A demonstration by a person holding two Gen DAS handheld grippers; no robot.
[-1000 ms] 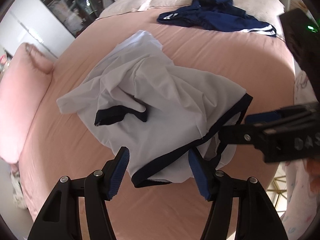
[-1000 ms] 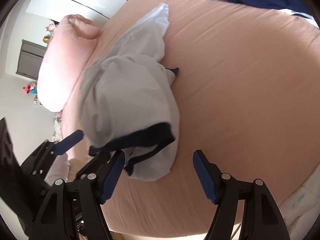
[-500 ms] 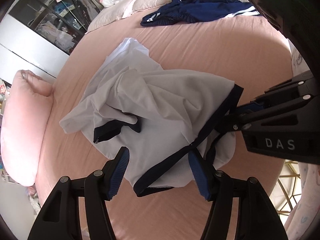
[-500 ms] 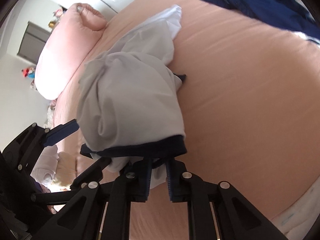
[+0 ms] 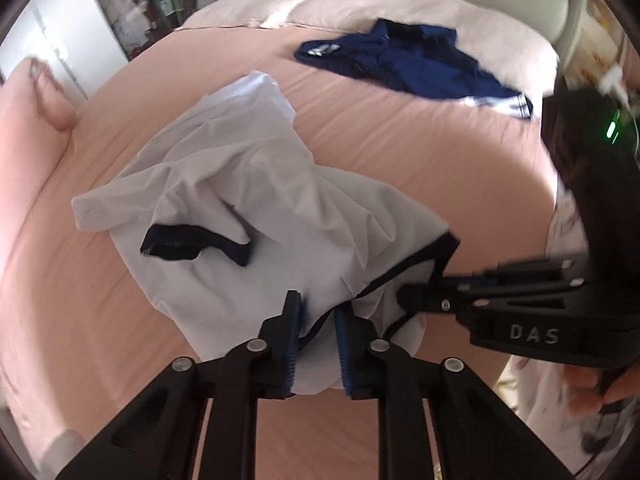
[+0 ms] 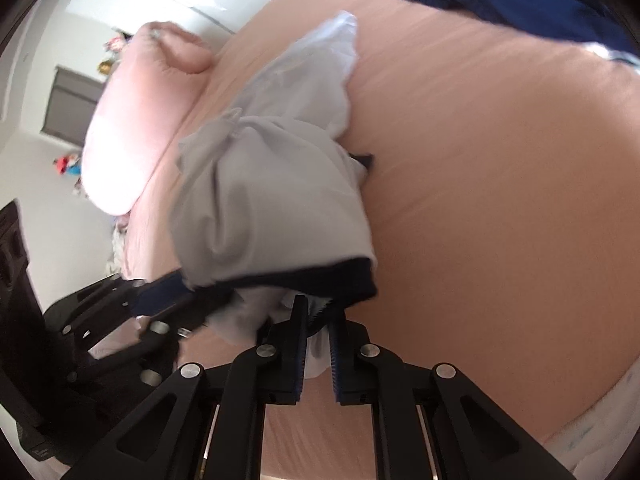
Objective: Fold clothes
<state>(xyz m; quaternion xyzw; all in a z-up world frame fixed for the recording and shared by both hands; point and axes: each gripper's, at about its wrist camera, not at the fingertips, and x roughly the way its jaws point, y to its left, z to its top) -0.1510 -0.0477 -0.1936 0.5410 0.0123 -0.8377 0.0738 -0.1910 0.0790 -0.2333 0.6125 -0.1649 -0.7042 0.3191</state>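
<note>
White thin-fabric garment w/ navy trim (image 5: pixel 256 208) lies crumpled on a peach-pink bedsheet (image 5: pixel 400 152), near edge bunched up and caught by both tools.

Left gripper (image 5: pixel 318 312): black angular plastic arms w/ silver screws, ribbed blue pads. Jaws closing, pads already pinching the navy-bound hem and a fold of white cloth between them. Fabric puffs out above and below the pads.

Right gripper (image 6: pixel 318 324): same build, jaws drawn together and clamped on the hem too; a small wad of white cloth squeezed between its blue pads, navy band stretched just above. In the left wrist view it enters from the right side, body marked "DAS", tip on the trim just beside the left one. A person's hand (image 5: pixel 600 392) grips its handle.

Outward: garment is soft, matte, heavily creased; a loose navy strip (image 5: pixel 188 242) lies folded across its middle. Far end tapers to a brighter white flap.

Beyond, well apart: dark navy garment w/ white stripes (image 5: pixel 408 64), rumpled flat on the sheet. Plump pink pillow (image 6: pixel 136 128) at bed's left side. Pale ribbed bedding (image 5: pixel 400 4) at the far end.
</note>
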